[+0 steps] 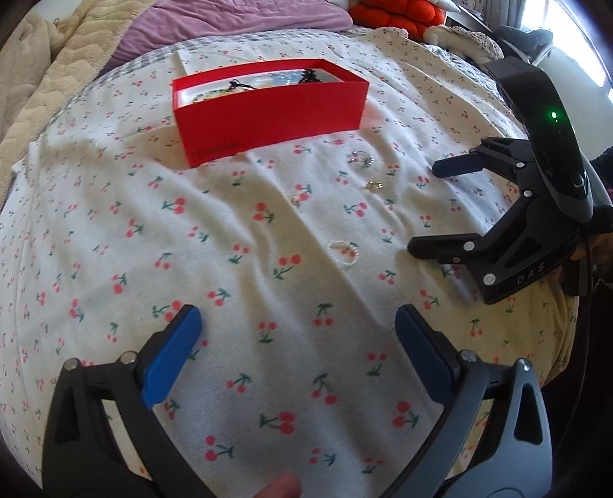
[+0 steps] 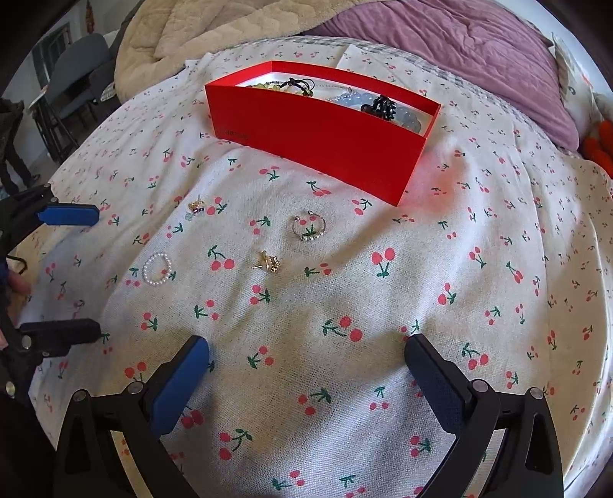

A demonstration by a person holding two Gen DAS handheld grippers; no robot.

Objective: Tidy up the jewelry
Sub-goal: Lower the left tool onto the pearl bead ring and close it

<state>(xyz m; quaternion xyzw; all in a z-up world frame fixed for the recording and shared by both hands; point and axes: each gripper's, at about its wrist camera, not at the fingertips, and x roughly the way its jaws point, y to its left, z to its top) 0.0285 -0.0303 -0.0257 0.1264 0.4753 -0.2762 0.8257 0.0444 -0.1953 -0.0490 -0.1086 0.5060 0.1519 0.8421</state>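
Observation:
A red box [image 1: 268, 115] [image 2: 318, 149] stands on the cherry-print sheet and holds bead bracelets [image 2: 383, 105]. Loose on the sheet in front of it lie a silver ring with stones [image 2: 308, 229] [image 1: 361, 158], a gold earring [image 2: 270, 262] [image 1: 373, 185], a small pearl ring [image 2: 156, 268] [image 1: 343, 253] and a little stud [image 2: 195, 208] [image 1: 295, 200]. My left gripper [image 1: 299, 318] [image 2: 95, 270] hovers open, short of the pearl ring, with nothing between its fingers. My right gripper [image 2: 306, 344] [image 1: 423, 207] is open too, empty, with the earring a little ahead of it.
A purple blanket [image 2: 459, 49] and a beige quilt [image 2: 199, 34] are bunched behind the box. An orange plush [image 1: 390, 15] sits at the bed's far edge. A chair [image 2: 76, 76] stands beyond the bed. A fingertip [image 1: 281, 488] shows at the bottom of the left wrist view.

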